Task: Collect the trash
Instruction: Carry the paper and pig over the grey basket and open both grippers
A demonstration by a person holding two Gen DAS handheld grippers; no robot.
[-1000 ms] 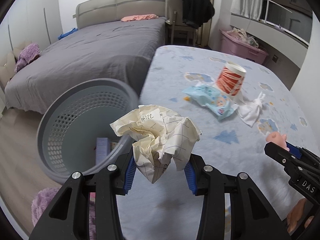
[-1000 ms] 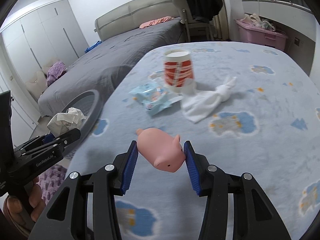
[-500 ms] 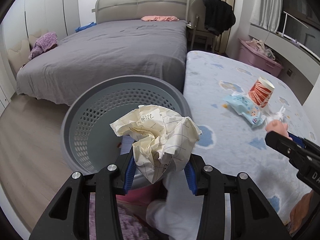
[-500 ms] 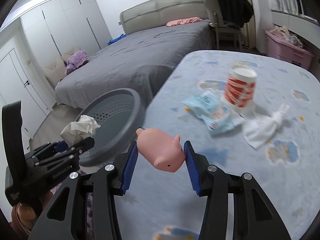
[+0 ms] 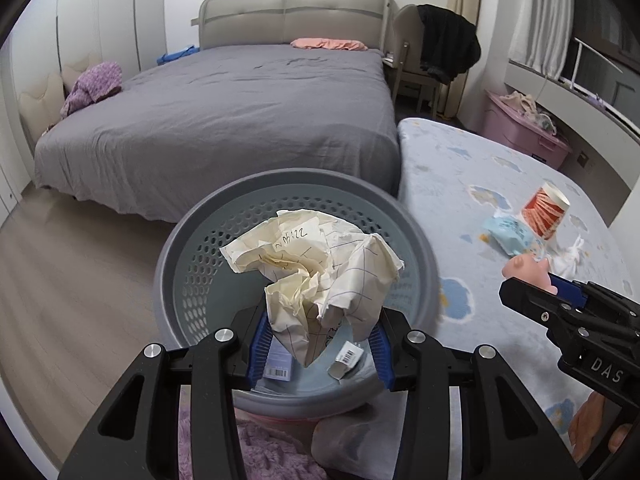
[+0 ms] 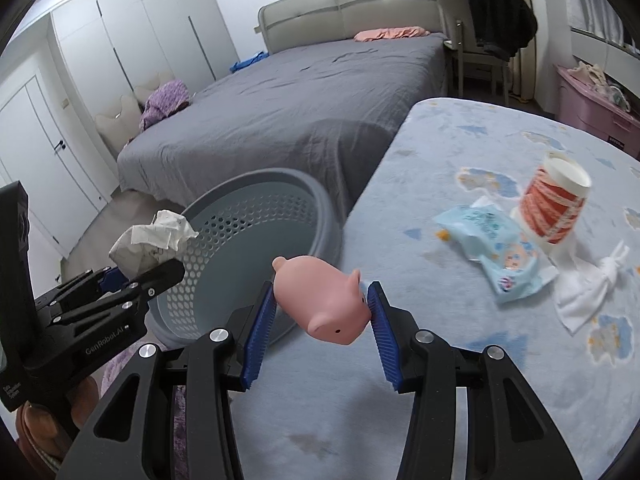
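Hovering over the grey basket (image 5: 420,240), crumpled paper (image 5: 312,272) sits pinched in the left gripper (image 5: 318,344), not dropped. Right gripper (image 6: 318,334) pinches a pink pig toy (image 6: 324,300) beside the basket. Cup (image 6: 554,204), wrapper (image 6: 492,252), tissue (image 6: 584,292) left on the blue bed (image 6: 460,380); two small items already binned.

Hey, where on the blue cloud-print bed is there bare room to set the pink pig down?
Free: the sheet between the right gripper holding the pink pig and the wrapper, and the far half beyond the cup. Crowded: cup, wrapper and white cloth bunched together.
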